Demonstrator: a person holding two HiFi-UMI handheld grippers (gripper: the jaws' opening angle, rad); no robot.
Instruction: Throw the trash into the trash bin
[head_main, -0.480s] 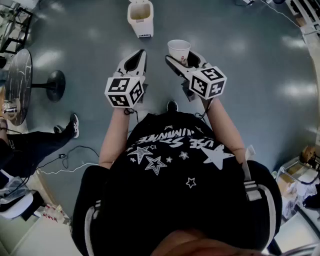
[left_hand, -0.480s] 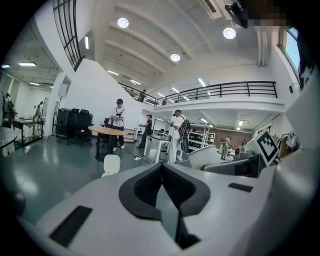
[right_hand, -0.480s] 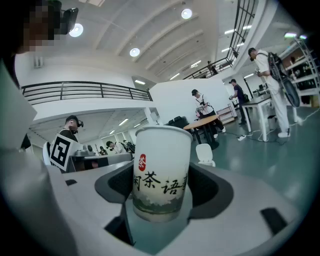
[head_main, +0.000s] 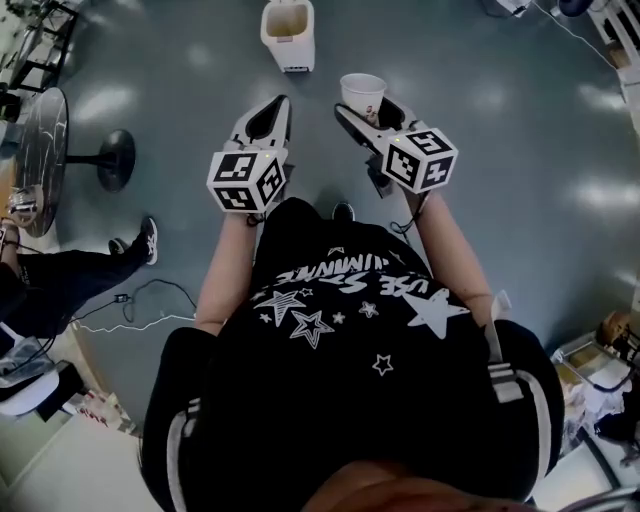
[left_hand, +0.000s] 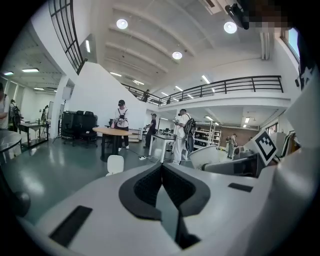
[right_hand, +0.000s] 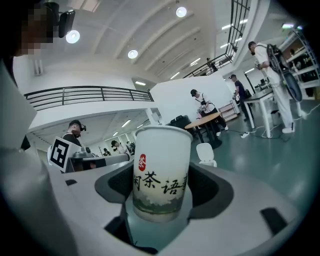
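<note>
Little has shifted since half a second ago: the trash bin (head_main: 288, 40) is sitting slightly further right in the head view. I am holding a paper cup (right_hand: 161, 172) upright in the right gripper (head_main: 370, 112), its pads pressing the cup's lower wall. The cup is hanging above the floor, short of the bin. The left gripper (head_main: 268, 122) is closed and empty. I am judging the cup light, thin-walled and easily crushed, so a gentle hold low on its body is suiting it.
</note>
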